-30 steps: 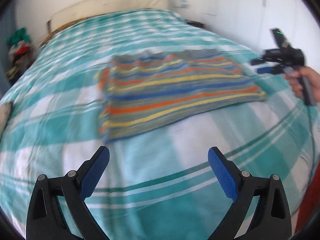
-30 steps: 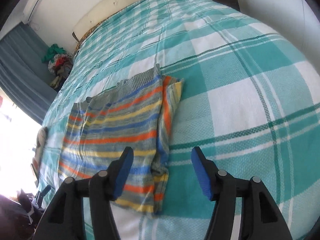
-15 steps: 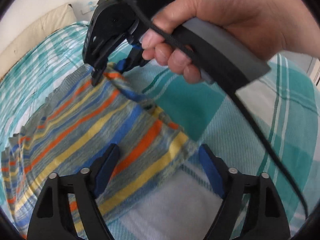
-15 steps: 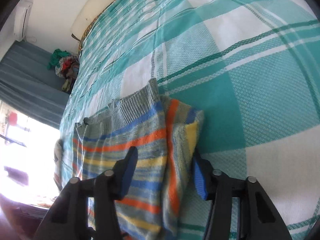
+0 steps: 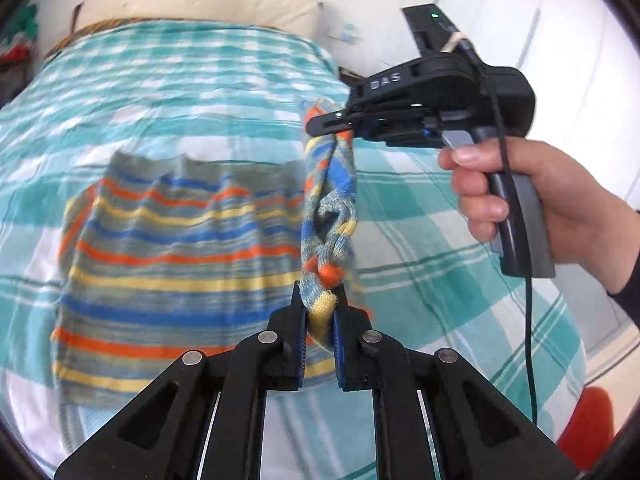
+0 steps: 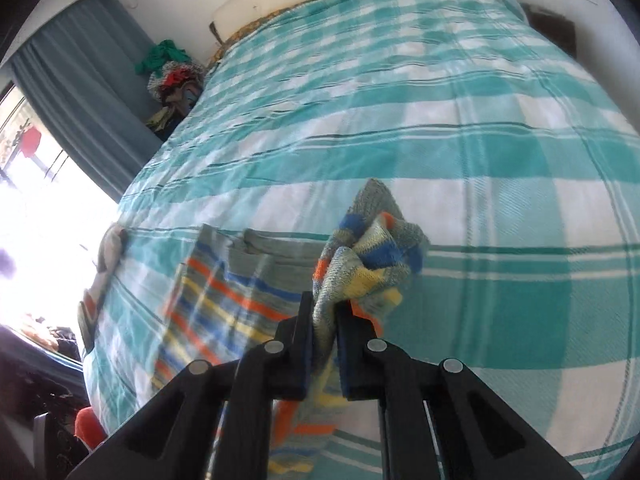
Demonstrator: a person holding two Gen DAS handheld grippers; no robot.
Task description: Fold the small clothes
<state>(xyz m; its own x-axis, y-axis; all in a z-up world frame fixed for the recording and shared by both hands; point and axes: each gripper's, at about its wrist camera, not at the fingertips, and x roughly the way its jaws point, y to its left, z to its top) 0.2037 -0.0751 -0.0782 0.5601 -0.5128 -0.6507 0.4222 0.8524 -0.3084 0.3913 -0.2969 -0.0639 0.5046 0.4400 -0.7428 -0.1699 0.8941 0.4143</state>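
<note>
A small striped knit garment (image 5: 180, 248), grey with orange, yellow and blue bands, lies on the teal checked bed (image 5: 180, 80). My left gripper (image 5: 319, 304) is shut on its near right corner. My right gripper (image 5: 320, 126) is shut on the far right corner, and the right edge hangs bunched between the two, lifted off the bed. In the right wrist view my right gripper (image 6: 325, 312) is shut on the bunched cloth (image 6: 372, 252), with the rest of the garment (image 6: 224, 312) lying to the left.
A cream headboard (image 5: 200, 0) and white wall stand at the far end. A pile of clothes (image 6: 172, 76) and a grey curtain (image 6: 80, 92) are by the bed's left side, near a bright window. A red object (image 5: 588, 424) is off the bed's right edge.
Both grippers were open above the garment's right edge; now both have shut on its right corners and lifted that edge off the bed.
</note>
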